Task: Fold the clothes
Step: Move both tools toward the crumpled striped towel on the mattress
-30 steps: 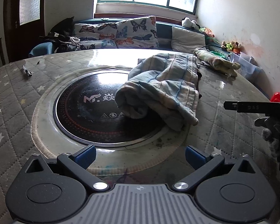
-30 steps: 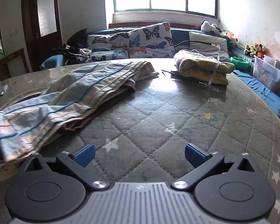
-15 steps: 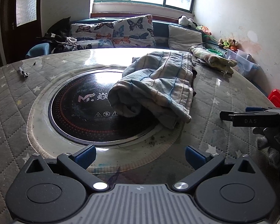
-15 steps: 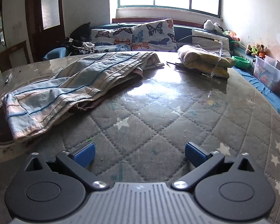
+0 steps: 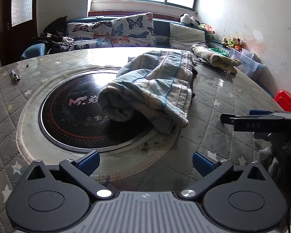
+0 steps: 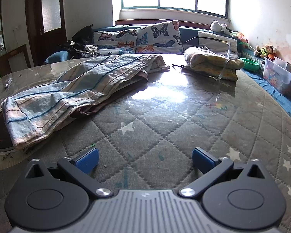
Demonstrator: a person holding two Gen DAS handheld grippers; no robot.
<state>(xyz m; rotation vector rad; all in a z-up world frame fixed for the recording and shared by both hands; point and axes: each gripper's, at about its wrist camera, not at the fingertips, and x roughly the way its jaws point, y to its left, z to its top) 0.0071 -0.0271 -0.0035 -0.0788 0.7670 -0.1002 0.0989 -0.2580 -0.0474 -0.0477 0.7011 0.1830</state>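
Striped garment lay bunched across the table, partly over the black hob disc. I held my left gripper and right gripper low, level, spread wide, gripping nothing, short of the cloth.

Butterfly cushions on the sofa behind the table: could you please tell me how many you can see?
2. One butterfly cushion lies low at the left; the other butterfly cushion stands upright beside it, on its right. The dark clothes pile may hide more.
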